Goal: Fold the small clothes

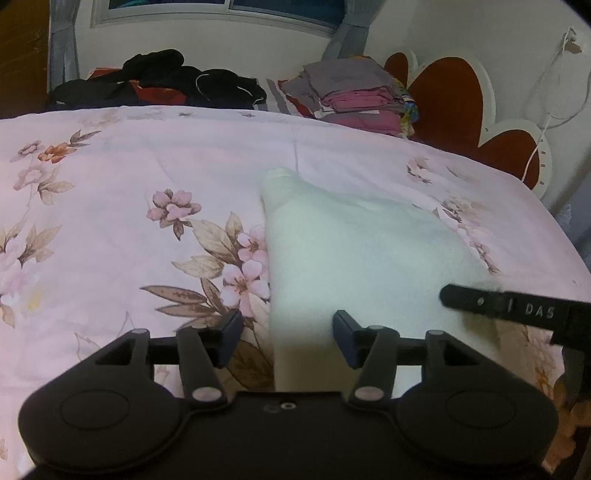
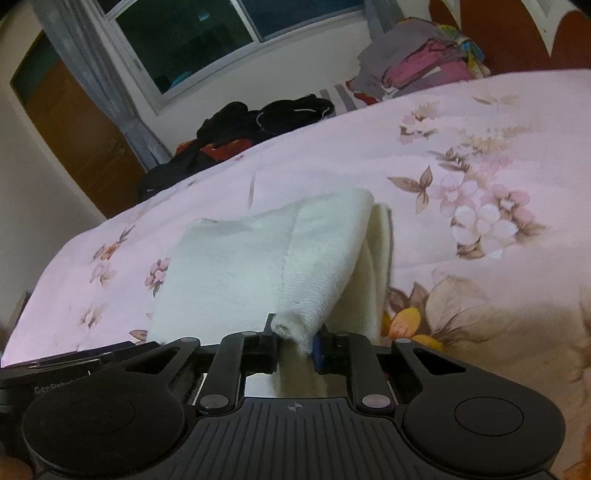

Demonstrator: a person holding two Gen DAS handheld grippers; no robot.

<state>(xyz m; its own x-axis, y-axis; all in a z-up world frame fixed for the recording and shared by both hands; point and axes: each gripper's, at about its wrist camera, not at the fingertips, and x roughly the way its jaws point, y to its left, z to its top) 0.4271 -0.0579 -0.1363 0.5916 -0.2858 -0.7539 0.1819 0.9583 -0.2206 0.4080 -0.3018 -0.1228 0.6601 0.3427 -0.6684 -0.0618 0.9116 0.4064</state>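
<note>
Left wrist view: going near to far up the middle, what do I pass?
Left gripper → white cloth → floral bedspread → black clothes pile → window.

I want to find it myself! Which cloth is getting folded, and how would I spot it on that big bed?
Look at the bed's pink flowered quilt. Dark clothes and a folded grey and pink stack sit at its far edge, but nearer, in the middle, lies a white fuzzy cloth. It is the only plain white thing there, and the right gripper is pinching its corner.
</note>
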